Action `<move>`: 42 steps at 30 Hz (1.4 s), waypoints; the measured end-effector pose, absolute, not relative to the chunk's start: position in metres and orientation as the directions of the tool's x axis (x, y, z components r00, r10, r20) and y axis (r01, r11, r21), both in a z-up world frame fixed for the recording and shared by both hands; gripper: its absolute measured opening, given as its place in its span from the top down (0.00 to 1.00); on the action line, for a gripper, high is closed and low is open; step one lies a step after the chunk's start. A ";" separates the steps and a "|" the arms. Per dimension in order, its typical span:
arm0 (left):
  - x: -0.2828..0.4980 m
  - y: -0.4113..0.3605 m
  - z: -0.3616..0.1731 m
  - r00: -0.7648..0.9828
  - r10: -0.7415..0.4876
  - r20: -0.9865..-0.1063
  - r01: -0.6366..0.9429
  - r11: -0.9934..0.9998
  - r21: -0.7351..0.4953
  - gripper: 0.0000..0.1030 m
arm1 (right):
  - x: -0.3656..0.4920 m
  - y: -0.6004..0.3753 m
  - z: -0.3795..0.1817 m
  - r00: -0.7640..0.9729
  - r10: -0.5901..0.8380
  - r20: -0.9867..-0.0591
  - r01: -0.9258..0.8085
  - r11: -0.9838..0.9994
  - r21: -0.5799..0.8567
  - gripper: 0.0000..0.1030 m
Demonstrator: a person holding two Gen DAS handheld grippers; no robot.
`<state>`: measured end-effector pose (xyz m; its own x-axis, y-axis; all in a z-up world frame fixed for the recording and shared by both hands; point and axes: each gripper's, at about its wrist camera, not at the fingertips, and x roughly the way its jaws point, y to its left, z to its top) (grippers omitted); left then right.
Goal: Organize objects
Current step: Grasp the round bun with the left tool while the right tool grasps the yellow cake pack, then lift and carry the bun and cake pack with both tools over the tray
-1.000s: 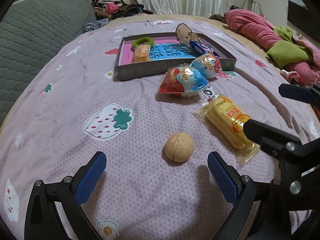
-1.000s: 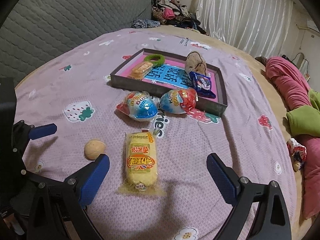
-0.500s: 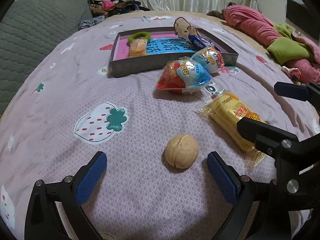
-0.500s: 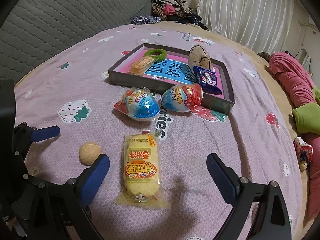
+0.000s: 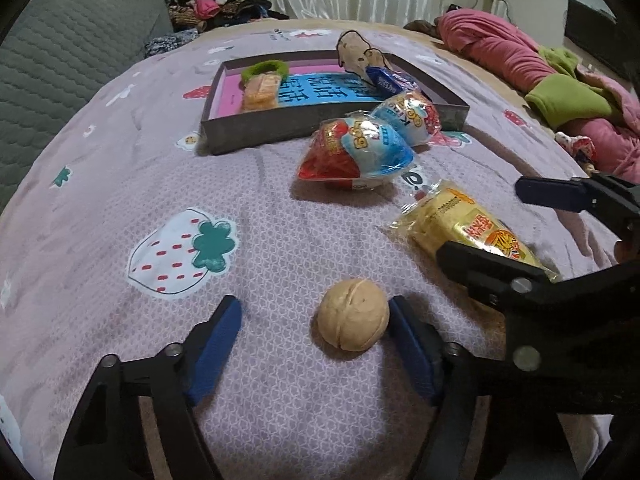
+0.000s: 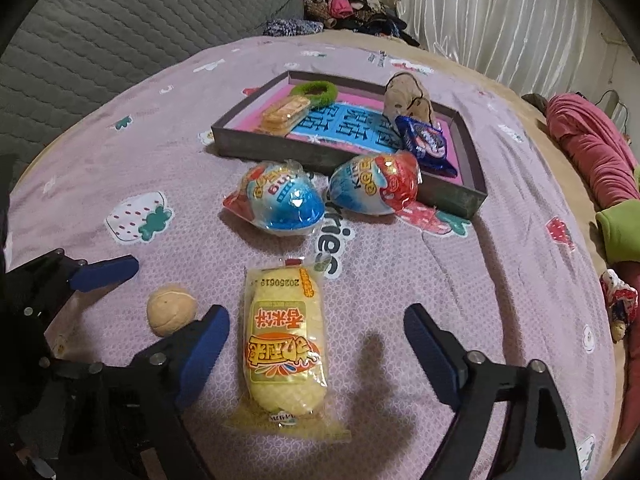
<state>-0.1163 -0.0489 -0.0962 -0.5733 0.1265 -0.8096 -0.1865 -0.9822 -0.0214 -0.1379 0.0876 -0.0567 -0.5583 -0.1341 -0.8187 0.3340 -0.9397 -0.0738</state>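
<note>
A walnut (image 5: 353, 314) lies on the purple bedspread between the fingers of my open left gripper (image 5: 316, 332), close to the right finger (image 5: 408, 344). It also shows in the right wrist view (image 6: 171, 314). A yellow snack packet (image 6: 284, 344) lies between the fingers of my open right gripper (image 6: 316, 344); it shows in the left wrist view (image 5: 464, 228) too. Two wrapped toy eggs (image 6: 280, 200) (image 6: 376, 188) lie in front of a dark tray (image 6: 320, 156).
The tray holds a green hair tie (image 6: 314, 91), a biscuit pack (image 6: 285, 112), a blue cookie pack (image 6: 425, 140) and a plush toy (image 6: 406, 94). Pink and green bedding (image 5: 560, 84) lies at the right. A grey quilted cushion (image 5: 60, 64) stands at the left.
Both grippers have moved forward and down. The walnut now sits between the left fingers, and the yellow packet sits between the right fingers. The left fingers have narrowed.
</note>
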 end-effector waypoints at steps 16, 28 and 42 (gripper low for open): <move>-0.111 -0.037 -0.094 -0.565 0.182 -0.805 -0.256 -0.966 -0.039 0.67 | -0.141 0.083 -0.069 -0.493 -0.205 -0.845 0.379 -0.925 0.003 0.61; -0.110 -0.039 -0.093 -0.558 0.208 -0.803 -0.258 -0.964 -0.071 0.67 | -0.136 0.088 -0.061 -0.500 -0.220 -0.837 0.377 -0.926 0.018 0.63; -0.101 -0.048 -0.075 -0.592 0.183 -0.785 -0.212 -0.975 -0.068 0.67 | -0.122 0.088 -0.044 -0.526 -0.231 -0.818 0.383 -0.924 0.015 0.63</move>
